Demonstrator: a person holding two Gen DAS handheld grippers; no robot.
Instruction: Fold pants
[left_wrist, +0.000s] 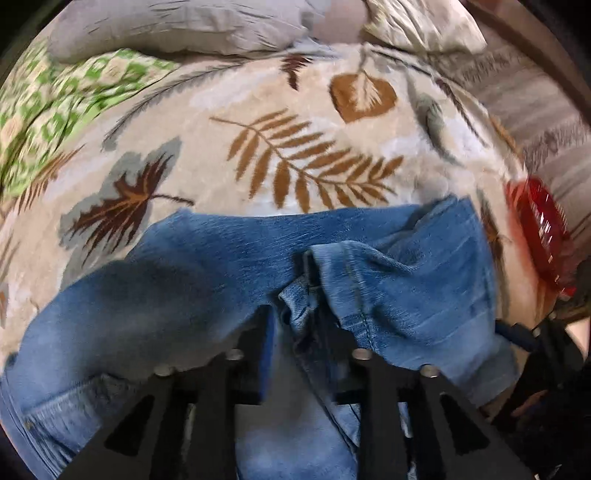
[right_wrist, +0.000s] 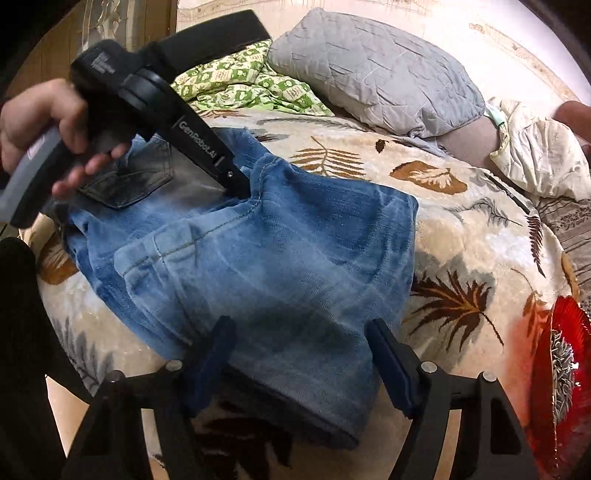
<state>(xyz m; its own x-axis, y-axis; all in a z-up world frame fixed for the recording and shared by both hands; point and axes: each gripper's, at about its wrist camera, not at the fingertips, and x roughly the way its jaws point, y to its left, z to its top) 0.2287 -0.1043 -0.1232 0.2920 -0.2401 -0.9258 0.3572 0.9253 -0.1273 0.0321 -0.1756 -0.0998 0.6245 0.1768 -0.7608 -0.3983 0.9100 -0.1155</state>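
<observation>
Blue jeans (right_wrist: 280, 258) lie folded into a thick stack on a leaf-patterned blanket (right_wrist: 461, 236). In the right wrist view a person's hand (right_wrist: 55, 122) holds my left gripper (right_wrist: 236, 188), whose tips dig into a seam fold near the back pocket. The left wrist view shows that gripper (left_wrist: 291, 299) shut on a bunched ridge of the jeans (left_wrist: 207, 258), with denim pinched between its fingers. My right gripper (right_wrist: 301, 358) stands open over the stack's near edge. Its blue pads (right_wrist: 388, 362) sit wide apart, and the cloth lies loose between them.
A red plate (right_wrist: 565, 369) of small metal pieces sits at the blanket's right edge, also in the left wrist view as the red plate (left_wrist: 539, 236). A grey quilted pillow (right_wrist: 373, 70), a green patterned cloth (right_wrist: 243, 88) and a cream cloth (right_wrist: 539, 155) lie behind the jeans.
</observation>
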